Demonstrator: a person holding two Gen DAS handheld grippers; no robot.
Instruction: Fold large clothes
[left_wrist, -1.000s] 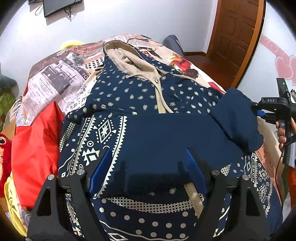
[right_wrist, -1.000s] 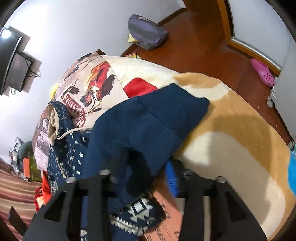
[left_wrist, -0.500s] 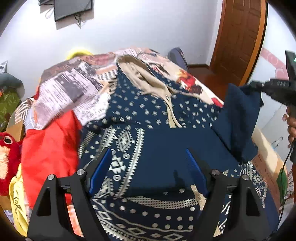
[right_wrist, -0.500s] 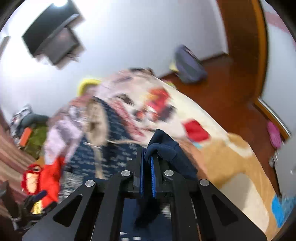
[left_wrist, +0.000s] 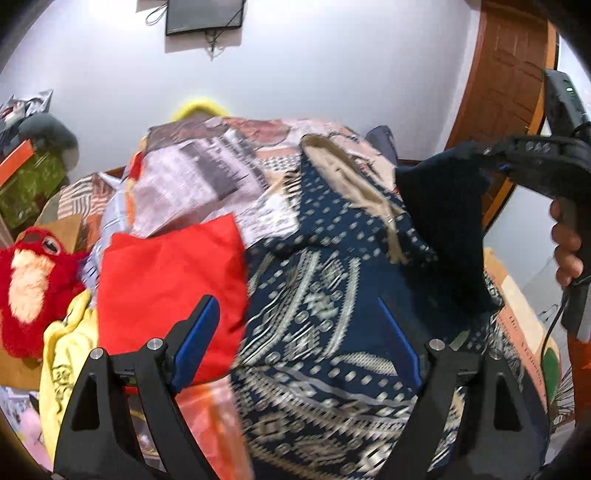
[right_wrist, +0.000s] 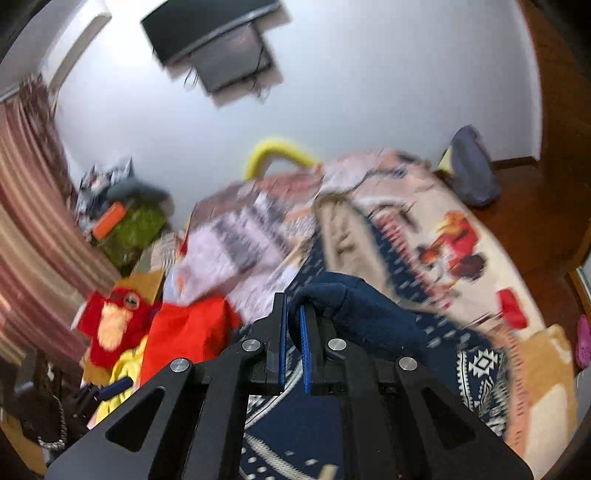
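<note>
- Hooded zip jacket (left_wrist: 325, 302), navy with cream pattern, lies face up across the middle of the bed (right_wrist: 454, 221); tan-lined hood (left_wrist: 343, 173) points toward the far edge by the wall, hem at the near edge under the left gripper.
- Plain navy sleeve (left_wrist: 443, 221) is off the bed on the jacket's right side, hanging from the right gripper (right_wrist: 294, 314).
- Right gripper: fingers pressed together, pinching the sleeve end; cloth bunches over the right finger in its own view. Person's hand (left_wrist: 565, 243) on its handle at the right edge of the left view.
- Left gripper (left_wrist: 299, 325): fingers spread wide, nothing between them, hovering over the jacket's lower front near the near-left edge. Its jaws have just been opening a bit further.
- Step, as I read it: sleeve fold-in, right sleeve being carried over the body.
- Next move likely needs: lay sleeve flat across the chest, release only once it rests; left could pin the body so it doesn't drag.
- Clutter on the left edge: red cloth (left_wrist: 166, 280), yellow garment (left_wrist: 64, 350), red plush toy (left_wrist: 33, 273). Red cloth touches the jacket's left side, so keep the fold clear of it.
- Both views motion-blurred; fine detail unreliable.
</note>
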